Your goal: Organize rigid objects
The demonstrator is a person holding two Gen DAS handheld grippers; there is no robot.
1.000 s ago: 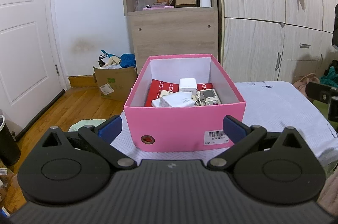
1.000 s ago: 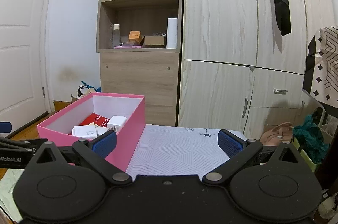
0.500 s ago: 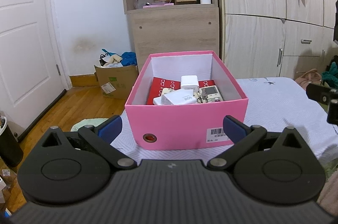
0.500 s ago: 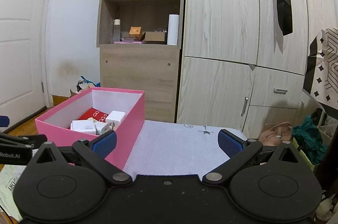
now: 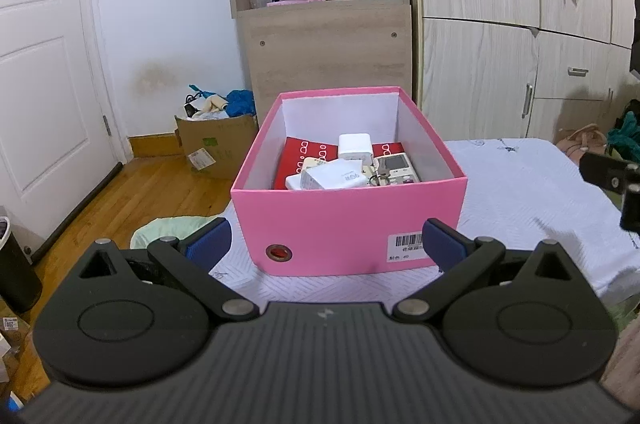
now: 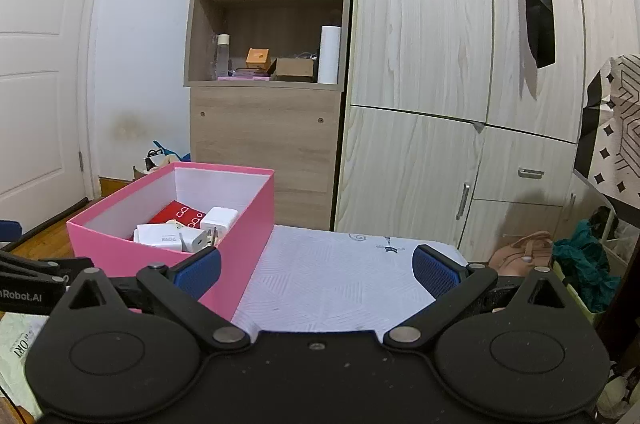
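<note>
A pink box stands on the white patterned bed cover, directly ahead in the left wrist view. Inside lie a red card pack, white chargers, a small device with a screen and a key ring. My left gripper is open and empty, just short of the box's near wall. In the right wrist view the same pink box sits to the left, with white chargers showing over its rim. My right gripper is open and empty over the bare bed cover.
A wooden shelf unit and wardrobe doors rise behind the bed. A cardboard box of clutter sits on the wood floor beside a white door. A black bin stands at lower left. Bags and cloth lie at the right.
Both grippers have risen and tilted a little, so the box's contents show more from above. Nothing was picked up or let go, and both stay open.
</note>
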